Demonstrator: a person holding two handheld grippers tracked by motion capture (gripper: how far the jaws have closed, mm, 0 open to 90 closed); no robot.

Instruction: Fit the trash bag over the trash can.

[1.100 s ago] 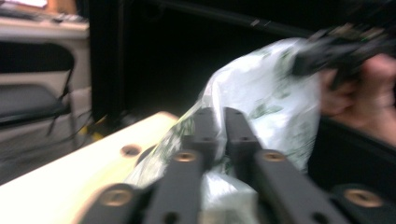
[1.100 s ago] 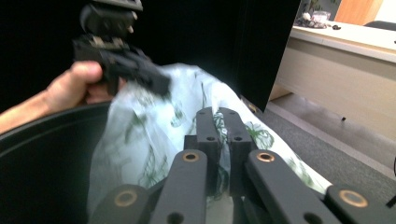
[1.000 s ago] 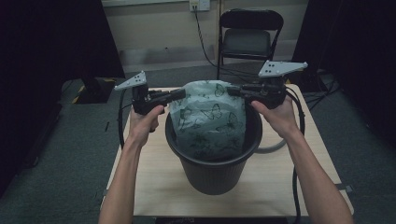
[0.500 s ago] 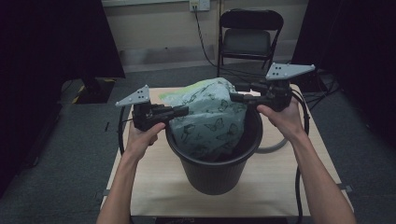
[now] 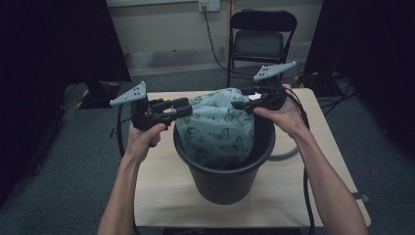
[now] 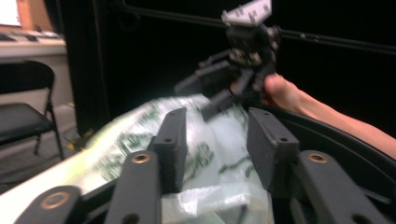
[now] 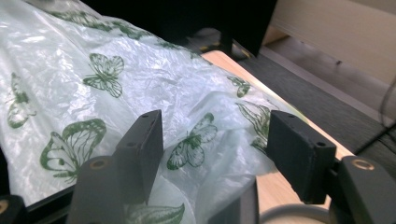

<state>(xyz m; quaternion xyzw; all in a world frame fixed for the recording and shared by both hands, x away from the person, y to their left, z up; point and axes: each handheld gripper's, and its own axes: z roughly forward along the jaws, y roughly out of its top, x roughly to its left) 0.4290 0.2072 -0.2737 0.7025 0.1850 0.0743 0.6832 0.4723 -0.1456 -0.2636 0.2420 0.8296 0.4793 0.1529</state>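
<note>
Black folding chair (image 5: pixel 263 39), grey carpet (image 5: pixel 73 161).

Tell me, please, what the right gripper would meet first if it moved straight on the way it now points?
Probably the butterfly-print bag: it bulges right ahead of the right gripper, between its open fingers, above the black bin. Depth is unclear.

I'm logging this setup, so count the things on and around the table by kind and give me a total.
Black bin: 1
Butterfly-print bag: 1
Hand-held gripper: 2, left and right
Folding chair: 1
Table: 1
Total: 6
</note>
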